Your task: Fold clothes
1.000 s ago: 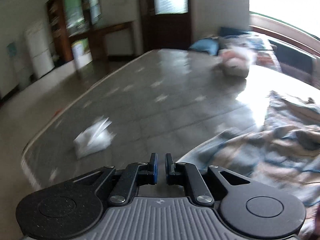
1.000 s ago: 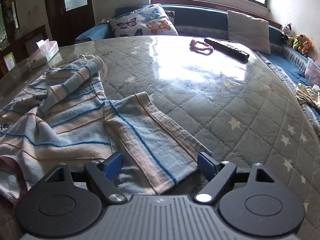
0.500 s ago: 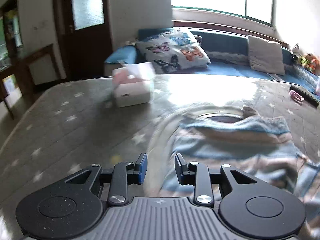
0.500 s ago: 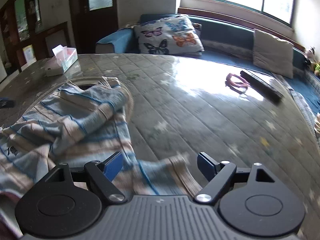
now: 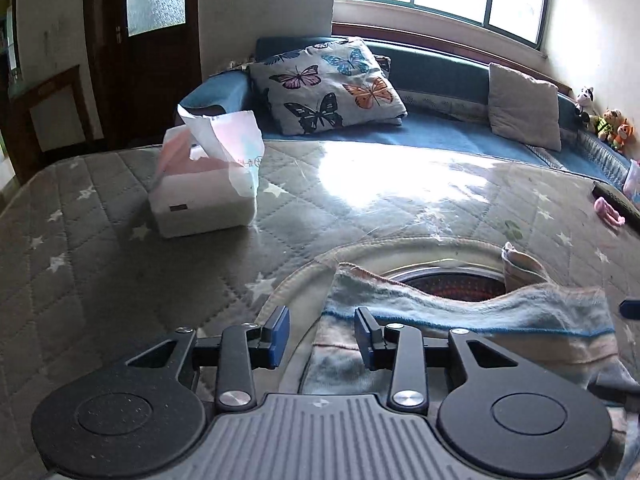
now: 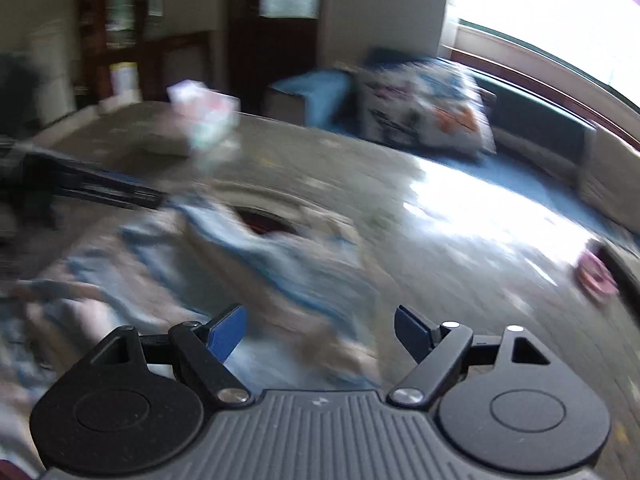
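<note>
Right-wrist view motion-blurred; striped garment [image 5: 460, 320] cut off below, neckline faced toward window. Left gripper [image 5: 322, 334] opening, unclamped; right gripper [image 6: 320, 330] spread, empty.

Striped garment [image 5: 460, 332] lies spread on the quilted, star-patterned bench [image 5: 100, 264]: pale blue and beige bands, thin blue lines, rumpled, its cream-ribbed neck opening gaping up. The right view shows it only as a blur.
</note>
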Motion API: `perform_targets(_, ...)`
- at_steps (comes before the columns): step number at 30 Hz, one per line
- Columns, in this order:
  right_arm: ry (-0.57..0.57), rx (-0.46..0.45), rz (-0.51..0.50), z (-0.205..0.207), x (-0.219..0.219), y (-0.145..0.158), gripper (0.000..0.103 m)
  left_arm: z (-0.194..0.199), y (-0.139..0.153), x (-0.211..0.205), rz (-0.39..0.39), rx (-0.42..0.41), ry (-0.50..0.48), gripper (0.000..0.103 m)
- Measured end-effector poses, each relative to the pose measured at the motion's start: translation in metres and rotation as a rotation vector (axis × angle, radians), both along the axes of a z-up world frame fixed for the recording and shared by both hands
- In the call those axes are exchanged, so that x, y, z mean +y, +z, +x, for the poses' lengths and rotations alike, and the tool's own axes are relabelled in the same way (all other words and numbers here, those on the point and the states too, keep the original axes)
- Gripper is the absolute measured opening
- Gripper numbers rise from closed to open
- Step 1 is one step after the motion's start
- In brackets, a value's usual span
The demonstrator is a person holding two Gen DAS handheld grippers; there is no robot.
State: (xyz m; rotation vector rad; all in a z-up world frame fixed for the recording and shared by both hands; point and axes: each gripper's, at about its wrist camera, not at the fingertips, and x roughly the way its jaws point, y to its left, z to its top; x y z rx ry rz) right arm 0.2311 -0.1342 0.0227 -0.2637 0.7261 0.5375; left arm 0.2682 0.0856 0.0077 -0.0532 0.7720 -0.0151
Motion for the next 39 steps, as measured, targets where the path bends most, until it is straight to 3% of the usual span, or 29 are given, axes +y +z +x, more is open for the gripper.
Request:
perform_targets(3, 0.078, -0.01, 0.034, -0.002, 0.014, 0.005, 0.083, 0.006, -0.003, -0.002, -0.01, 0.0, -0.015, 0.04)
perform_targets(8, 0.032, -0.025, 0.034, 0.009, 0.0, 0.011, 0.083, 0.015, -0.009, -0.009, 0.0, -0.001, -0.046, 0.037)
perform_targets(11, -0.018, -0.029, 0.036, 0.02, -0.013, 0.014, 0.082, 0.018, -0.011, -0.013, 0.004, -0.006, -0.077, 0.025)
perform_targets(13, -0.066, -0.023, 0.055, 0.028, -0.022, 0.017, 0.081, 0.018, -0.013, -0.017, 0.038, -0.024, -0.103, 0.008)
perform_targets(15, -0.109, -0.013, 0.083, 0.036, -0.035, 0.018, 0.079, 0.015, -0.012, -0.019, 0.053, -0.035, -0.101, 0.002)
perform_targets(18, -0.154, -0.005, 0.109, 0.045, -0.048, 0.019, 0.075, 0.003, 0.005, -0.009, 0.087, -0.111, -0.035, 0.002)
perform_targets(22, -0.197, -0.003, 0.123, 0.054, -0.061, 0.017, 0.07, -0.022, 0.034, 0.029, 0.102, -0.204, 0.15, 0.001)
perform_targets(26, -0.222, 0.031, 0.129, 0.065, -0.062, 0.005, 0.06, -0.04, 0.033, 0.066, 0.114, -0.173, 0.277, 0.001)
perform_targets(31, -0.188, 0.073, 0.121, 0.079, -0.041, -0.015, 0.05, -0.049, 0.012, 0.088, 0.121, -0.069, 0.33, 0.001)
perform_targets(39, -0.162, 0.067, 0.093, 0.106, -0.007, -0.036, 0.033, -0.057, 0.002, 0.099, 0.13, -0.051, 0.358, 0.001)
